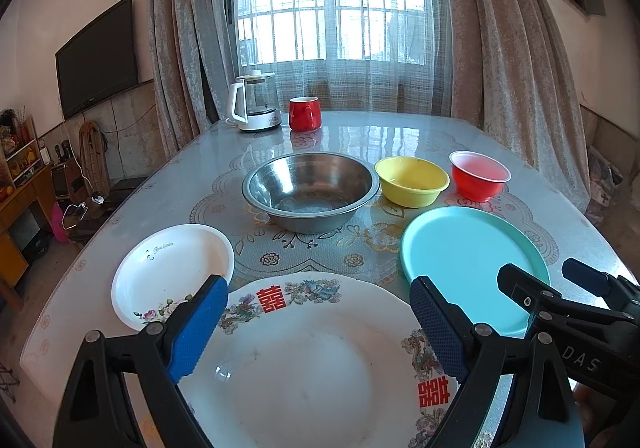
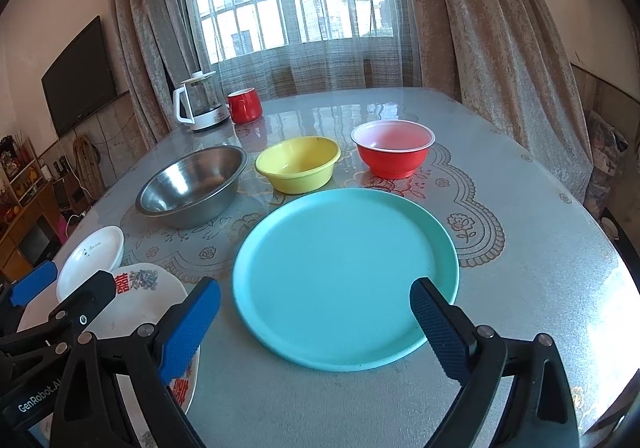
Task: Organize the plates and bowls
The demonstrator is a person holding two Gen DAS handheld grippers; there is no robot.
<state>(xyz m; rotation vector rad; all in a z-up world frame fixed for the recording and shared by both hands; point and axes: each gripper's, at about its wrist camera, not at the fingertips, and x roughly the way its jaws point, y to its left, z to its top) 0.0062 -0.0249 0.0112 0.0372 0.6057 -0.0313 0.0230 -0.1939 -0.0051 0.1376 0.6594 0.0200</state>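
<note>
My left gripper [image 1: 318, 322] hangs open above a large white plate with red characters [image 1: 312, 364]. To its left lies a small white floral dish [image 1: 168, 272]. A steel bowl [image 1: 310, 190], a yellow bowl [image 1: 412, 180] and a red bowl [image 1: 480, 174] stand in a row behind. My right gripper [image 2: 316, 322] is open over the near part of the teal plate [image 2: 344, 272]; nothing is between its fingers. The right wrist view also shows the steel bowl [image 2: 192, 186], yellow bowl [image 2: 298, 164], red bowl [image 2: 392, 148], white plate [image 2: 136, 312] and small dish [image 2: 92, 256].
A white-and-glass kettle [image 1: 256, 102] and a red mug [image 1: 305, 113] stand at the far edge of the round table [image 2: 540, 248], in front of curtains. A TV [image 1: 98, 56] hangs on the left wall, with shelves below it. The right gripper's arm [image 1: 568, 308] overlaps the teal plate [image 1: 464, 256].
</note>
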